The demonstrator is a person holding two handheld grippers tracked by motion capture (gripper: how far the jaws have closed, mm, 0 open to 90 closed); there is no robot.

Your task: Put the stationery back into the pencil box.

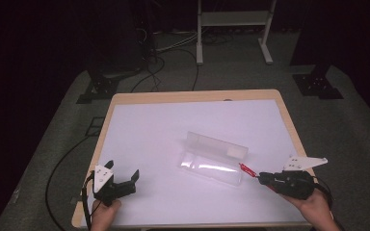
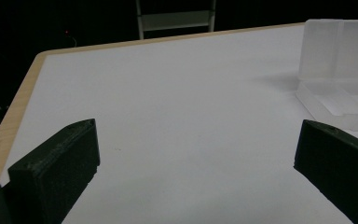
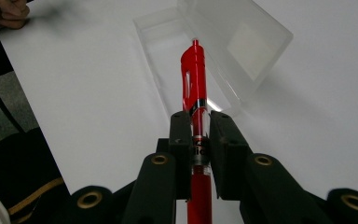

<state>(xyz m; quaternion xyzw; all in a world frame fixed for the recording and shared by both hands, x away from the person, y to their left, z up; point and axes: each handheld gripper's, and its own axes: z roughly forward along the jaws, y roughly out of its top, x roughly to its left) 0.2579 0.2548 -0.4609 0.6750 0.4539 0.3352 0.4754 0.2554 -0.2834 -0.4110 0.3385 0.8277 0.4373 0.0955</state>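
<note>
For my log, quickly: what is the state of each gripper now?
Left gripper: open, jaws wide apart, holding nothing.
Right gripper: closed on the red pen, which points toward the open clear case.

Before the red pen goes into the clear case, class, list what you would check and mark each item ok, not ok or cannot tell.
1. Red pen clamped between the jaws of the right hand-held gripper: ok.
2. Clear plastic case has its lid open: ok.
3. Case tray free of other things: ok, as far as the right gripper view shows.
4. Pen's clip end points toward the case: ok.
5. Left hand-held gripper open and away from the case: ok.
6. Pen lined up lengthwise with the tray: cannot tell.
</note>
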